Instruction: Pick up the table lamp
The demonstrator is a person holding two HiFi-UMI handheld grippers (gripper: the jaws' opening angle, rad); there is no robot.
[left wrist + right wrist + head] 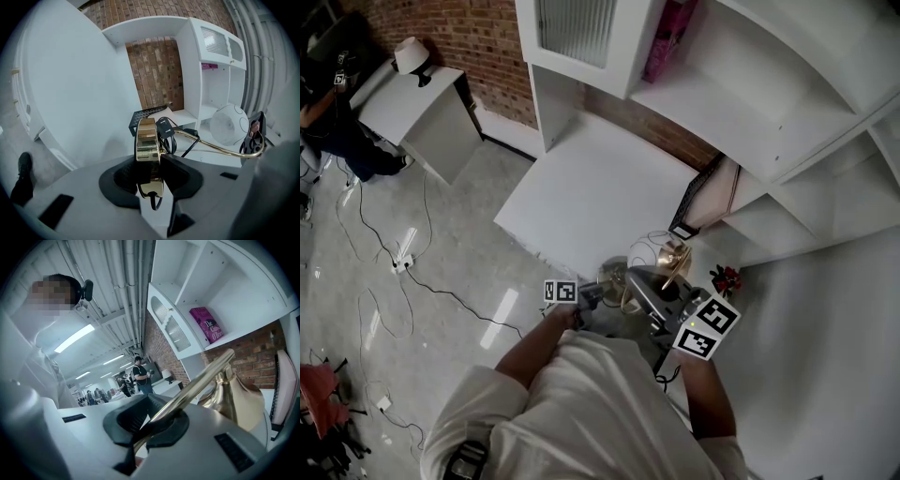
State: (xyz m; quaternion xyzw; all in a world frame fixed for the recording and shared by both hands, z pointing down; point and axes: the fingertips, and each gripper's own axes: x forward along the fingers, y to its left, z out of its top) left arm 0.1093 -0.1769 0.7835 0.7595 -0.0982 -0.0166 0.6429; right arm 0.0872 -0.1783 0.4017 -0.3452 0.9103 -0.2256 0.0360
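Observation:
The brass table lamp (674, 262) hangs in the air between both grippers, just off the near corner of the white desk (600, 187). In the left gripper view my left gripper (150, 174) is shut on the lamp's round brass base (147, 145), seen edge-on, with the black cord and plug (165, 127) bunched behind it. The thin brass arm (211, 145) curves off to the right. In the right gripper view my right gripper (154, 420) is shut on that brass stem (197, 383), and the bell-shaped brass shade (236, 401) lies just beyond the jaws. Both grippers (591, 298) (661, 292) sit close together.
White shelving (750, 103) with a pink book (666, 37) rises over the desk. A black wire rack (698, 197) leans at the desk's right end. Red flowers (727, 278) lie nearby. A side table with a small lamp (412, 56) and floor cables (403, 262) are at left.

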